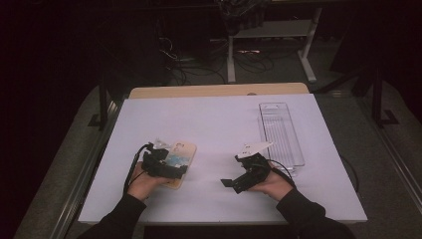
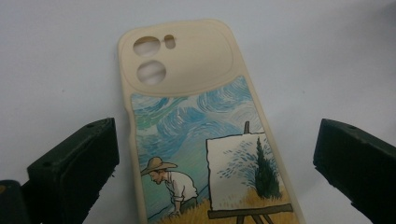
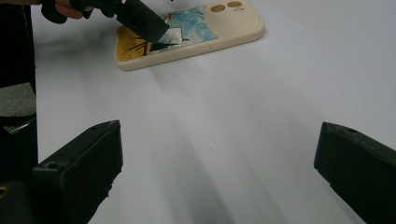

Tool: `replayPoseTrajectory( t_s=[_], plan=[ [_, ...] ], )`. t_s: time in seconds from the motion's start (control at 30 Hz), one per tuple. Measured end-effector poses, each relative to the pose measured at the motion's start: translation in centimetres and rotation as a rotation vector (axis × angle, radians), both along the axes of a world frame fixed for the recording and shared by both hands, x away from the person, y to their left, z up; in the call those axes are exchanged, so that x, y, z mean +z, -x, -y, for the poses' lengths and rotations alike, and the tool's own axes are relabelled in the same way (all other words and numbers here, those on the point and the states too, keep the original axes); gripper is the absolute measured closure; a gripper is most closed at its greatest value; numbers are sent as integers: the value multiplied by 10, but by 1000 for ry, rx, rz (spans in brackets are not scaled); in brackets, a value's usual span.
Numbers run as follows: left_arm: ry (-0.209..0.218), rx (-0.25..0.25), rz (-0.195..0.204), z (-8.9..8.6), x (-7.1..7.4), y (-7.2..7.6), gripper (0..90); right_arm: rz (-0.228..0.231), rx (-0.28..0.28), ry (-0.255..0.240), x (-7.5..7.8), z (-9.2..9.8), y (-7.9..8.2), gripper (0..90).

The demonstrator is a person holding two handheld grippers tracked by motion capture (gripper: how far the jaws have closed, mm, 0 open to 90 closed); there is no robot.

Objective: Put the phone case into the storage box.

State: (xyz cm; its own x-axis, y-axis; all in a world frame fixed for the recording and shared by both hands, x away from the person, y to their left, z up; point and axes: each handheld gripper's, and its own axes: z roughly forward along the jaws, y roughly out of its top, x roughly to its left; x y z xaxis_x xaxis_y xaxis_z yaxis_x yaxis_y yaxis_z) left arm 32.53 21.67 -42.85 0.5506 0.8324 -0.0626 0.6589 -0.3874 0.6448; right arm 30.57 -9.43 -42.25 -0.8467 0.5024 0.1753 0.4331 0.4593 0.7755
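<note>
The phone case point(image 1: 178, 158) lies flat on the white table point(image 1: 219, 124), toward its left edge and nearer the front; the left gripper point(image 1: 161, 164) hangs over it, jaws apart astride it; the right gripper point(image 1: 244, 177), jaws apart too, holds nothing; a clear tray point(image 1: 280, 132) sits toward the right edge.

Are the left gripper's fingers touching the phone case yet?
Apart. In the left gripper view, white table shows between each of the fingers and the phone case; the left gripper is open, straddling the case.

Cream phone case point(image 2: 196, 121) — swirling blue sky, golden field, painter at easel — on white table point(image 1: 224, 124); black grippers
</note>
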Motion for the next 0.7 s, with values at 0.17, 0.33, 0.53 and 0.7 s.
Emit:
replayPoseTrajectory(
  t_s=[0.17, 0.33, 0.53, 0.7],
  plan=[
    [-13, 4, -11, 2, -4, 0, 0, -3, 0, 1, 0, 0, 0, 7],
    [-35, 13, -24, 4, -9, -1, 0, -7, 1, 3, 0, -1, 0, 7],
    [-68, 10, -31, 8, -15, -1, 0, -7, 5, 5, -1, -1, 0, 7],
    [-70, 19, -30, 9, -16, 0, 0, -10, 1, 5, -1, -1, 0, 7]
  ],
)
